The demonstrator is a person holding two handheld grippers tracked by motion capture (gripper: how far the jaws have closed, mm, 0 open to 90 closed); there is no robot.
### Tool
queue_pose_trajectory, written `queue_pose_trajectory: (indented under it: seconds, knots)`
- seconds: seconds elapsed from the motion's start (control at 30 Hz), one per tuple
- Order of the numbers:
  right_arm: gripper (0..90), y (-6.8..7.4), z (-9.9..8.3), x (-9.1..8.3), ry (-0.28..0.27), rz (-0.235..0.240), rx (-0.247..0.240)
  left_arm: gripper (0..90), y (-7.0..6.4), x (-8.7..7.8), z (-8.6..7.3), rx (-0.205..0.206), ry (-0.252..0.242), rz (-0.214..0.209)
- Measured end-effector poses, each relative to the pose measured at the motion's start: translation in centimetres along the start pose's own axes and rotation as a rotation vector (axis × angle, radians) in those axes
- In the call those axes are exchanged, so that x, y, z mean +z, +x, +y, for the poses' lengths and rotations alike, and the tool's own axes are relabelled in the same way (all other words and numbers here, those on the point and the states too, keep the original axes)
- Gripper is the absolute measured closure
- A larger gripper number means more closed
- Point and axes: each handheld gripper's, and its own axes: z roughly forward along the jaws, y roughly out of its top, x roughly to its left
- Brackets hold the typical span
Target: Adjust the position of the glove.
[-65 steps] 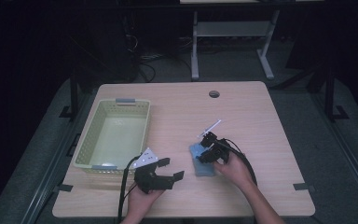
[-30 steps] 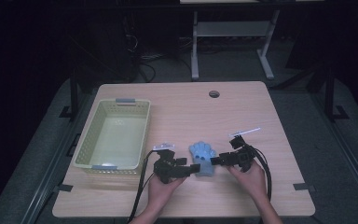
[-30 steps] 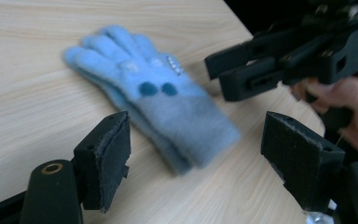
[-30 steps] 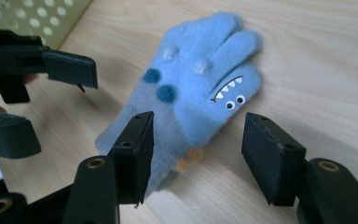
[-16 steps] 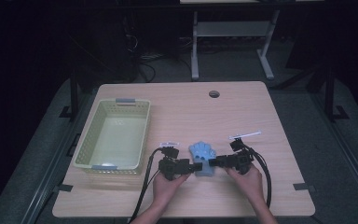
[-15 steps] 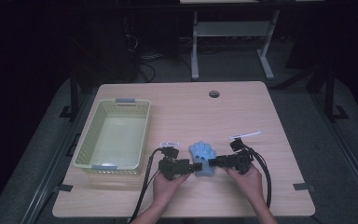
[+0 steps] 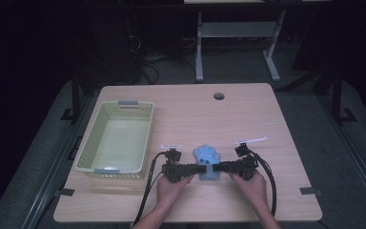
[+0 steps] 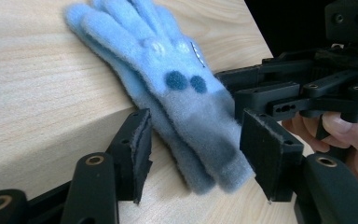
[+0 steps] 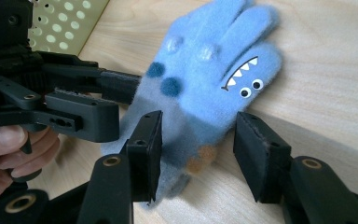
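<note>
Black jaws of my left gripper (image 8: 193, 161) and right gripper (image 9: 198, 149) stand apart, straddling the cuff of a fleecy blue glove (image 7: 208, 161) at the table's (image 7: 248, 109) near middle. It looks soft and light, probably floppy; I'd pinch the cuff. My hands point inward, low, facing each other.

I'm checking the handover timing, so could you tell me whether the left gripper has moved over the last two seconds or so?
Yes. The left gripper has swung right, away from the basket, to the glove, opposite the right gripper.
</note>
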Motion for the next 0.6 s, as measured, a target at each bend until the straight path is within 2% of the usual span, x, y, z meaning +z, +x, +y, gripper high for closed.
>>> queue_pose_trajectory:
  seconds: [0.17, 0.47, 0.6]
  knots:
    - [52.5, 0.0, -0.09, 0.23, -0.008, 0.001, 0.006, 46.8, -0.13, 0.14, -0.08, 0.029, -0.005, 0.011]
    - [56.0, 0.23, -0.42, 0.47, -0.021, 0.004, 0.011, 54.9, 0.23, 0.57, -0.14, -0.01, 0.002, -0.027]
    - [58.4, 0.29, -0.49, 0.64, -0.03, 0.002, 0.013, 56.4, 0.23, 0.71, -0.18, -0.01, 0.001, -0.034]
